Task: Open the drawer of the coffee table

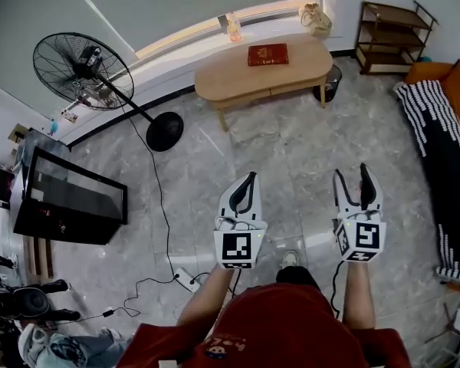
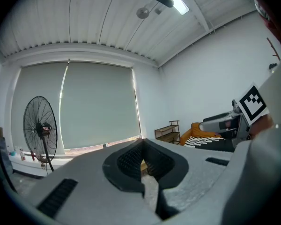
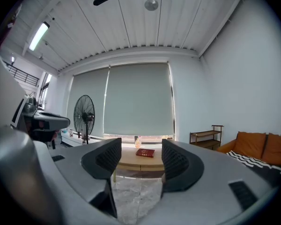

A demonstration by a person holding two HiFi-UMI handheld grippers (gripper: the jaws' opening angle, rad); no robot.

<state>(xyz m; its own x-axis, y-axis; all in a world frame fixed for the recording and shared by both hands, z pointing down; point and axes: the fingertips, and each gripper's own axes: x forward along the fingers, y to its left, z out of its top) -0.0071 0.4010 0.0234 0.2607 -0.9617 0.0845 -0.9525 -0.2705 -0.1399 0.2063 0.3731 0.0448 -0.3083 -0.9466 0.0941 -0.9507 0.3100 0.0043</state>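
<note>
The light wooden coffee table (image 1: 222, 77) stands across the room by the window, well beyond both grippers. A red book (image 1: 268, 54) and a small bottle (image 1: 233, 27) rest on its top. Its front shows no open drawer. My left gripper (image 1: 247, 181) is held level over the floor, its jaws shut with nothing between them. My right gripper (image 1: 353, 176) is beside it, open and empty. In the right gripper view the coffee table (image 3: 131, 161) and the red book (image 3: 145, 153) show between the spread jaws of the right gripper (image 3: 141, 157). The left gripper (image 2: 141, 144) shows closed pads.
A standing fan (image 1: 84, 71) with a round base (image 1: 165, 131) is at the left, its cable running to a power strip (image 1: 188, 280). A black TV (image 1: 69, 198) lies further left. An orange sofa with a striped blanket (image 1: 445, 152), a wooden shelf (image 1: 391, 37) and a bin (image 1: 331, 79) are at the right.
</note>
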